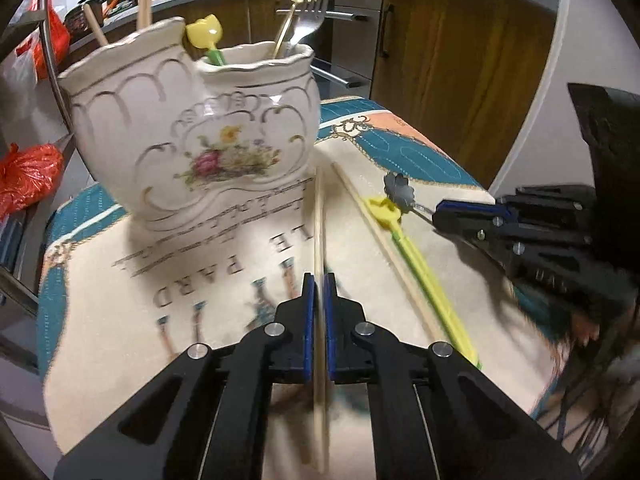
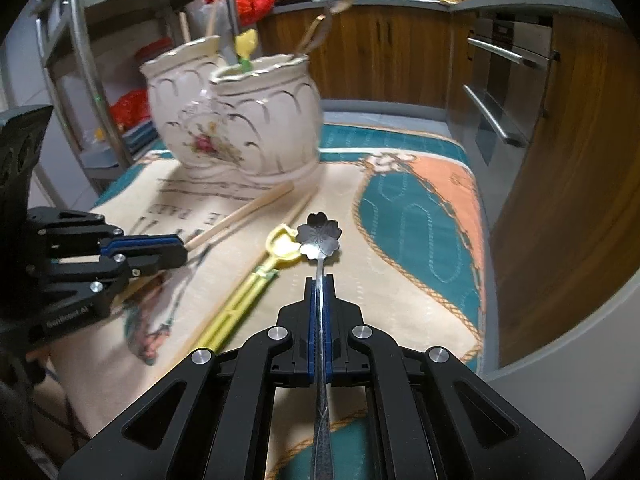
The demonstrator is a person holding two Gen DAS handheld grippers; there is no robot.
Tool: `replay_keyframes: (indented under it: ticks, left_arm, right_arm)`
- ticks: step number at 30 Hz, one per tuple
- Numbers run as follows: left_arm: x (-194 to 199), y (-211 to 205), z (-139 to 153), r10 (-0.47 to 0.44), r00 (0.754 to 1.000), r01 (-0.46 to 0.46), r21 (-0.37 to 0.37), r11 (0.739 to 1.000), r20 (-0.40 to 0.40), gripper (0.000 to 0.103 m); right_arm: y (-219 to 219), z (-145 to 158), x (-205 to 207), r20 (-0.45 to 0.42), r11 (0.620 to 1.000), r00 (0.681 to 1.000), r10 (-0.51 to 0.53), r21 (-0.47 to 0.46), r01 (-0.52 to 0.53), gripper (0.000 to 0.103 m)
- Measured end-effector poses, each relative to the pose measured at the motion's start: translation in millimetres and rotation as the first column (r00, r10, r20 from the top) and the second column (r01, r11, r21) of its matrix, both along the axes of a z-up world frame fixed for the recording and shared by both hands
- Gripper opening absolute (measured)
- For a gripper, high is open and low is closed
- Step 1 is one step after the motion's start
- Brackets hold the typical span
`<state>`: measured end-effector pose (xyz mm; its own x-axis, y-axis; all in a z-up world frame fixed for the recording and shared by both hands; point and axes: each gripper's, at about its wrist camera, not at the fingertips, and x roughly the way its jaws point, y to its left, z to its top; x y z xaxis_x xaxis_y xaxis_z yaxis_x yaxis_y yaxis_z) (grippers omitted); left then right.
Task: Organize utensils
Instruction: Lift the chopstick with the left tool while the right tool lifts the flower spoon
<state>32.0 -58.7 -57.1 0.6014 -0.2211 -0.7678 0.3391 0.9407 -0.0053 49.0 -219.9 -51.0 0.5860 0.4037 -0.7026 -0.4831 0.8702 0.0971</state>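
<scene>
My left gripper [image 1: 319, 280] is shut on a wooden chopstick [image 1: 319, 220] that lies along the tablecloth and points at the ceramic holder [image 1: 192, 136]. A second chopstick [image 1: 352, 196] lies just to its right, beside a yellow-green plastic utensil [image 1: 416, 264]. My right gripper [image 2: 319, 280] is shut on the handle of a metal flower-shaped spoon [image 2: 319, 236], whose bowl sits by the yellow utensil's head [image 2: 282, 246]. The two-part holder [image 2: 248, 120] has forks [image 1: 308, 12], a yellow tulip-topped utensil [image 1: 204, 32] and wooden sticks in it. The left gripper [image 2: 182, 250] shows at the left of the right wrist view.
A printed tablecloth [image 2: 420, 216] covers the small table; its right edge drops off toward wooden cabinets [image 2: 560, 160] and an oven [image 2: 500, 92]. A metal rack [image 2: 84, 60] with red bags [image 1: 28, 176] stands to the left, behind the holder.
</scene>
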Motion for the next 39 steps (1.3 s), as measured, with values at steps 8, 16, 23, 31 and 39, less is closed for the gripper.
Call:
replay_keyframes:
  ticks: [8,16,23,31,39]
  left_arm:
    - [-17.1,28.4,-3.4,-0.008,1.0,0.008,0.083,0.997,0.0,0.005]
    - [-23.5,32.7,-7.7,-0.024,1.0,0.024,0.052,0.998,-0.008,0.008]
    - [-20.7,32.6,-8.0,-0.021,1.0,0.021,0.02,1.0,0.011,0.005]
    - [-27.9,40.5,5.7,-0.029,0.996,0.032,-0.027,0.999,0.079,0.005]
    - [-32.7,41.8,16.9,-0.039,0.99,0.047,-0.059,0.997,0.133,0.005]
  right_arm:
    - [1.6,-1.7,2.2,-0.032,1.0,0.999,0.001,-0.02,-0.001,0.004]
    - [6.2,-1.7,0.2,-0.033,0.995,0.999,0.025,-0.093,-0.028,0.007]
    - [8.4,-1.4,1.7,-0.007,0.994,0.999,0.035,-0.102,-0.035,0.004]
    - [-2.1,27.5,-18.5,0.142,1.0,0.989,0.03,-0.011,-0.028,0.004]
    - [-10.6,56.0,-39.7,0.295,0.995,0.955,0.025,0.086,-0.053,0.004]
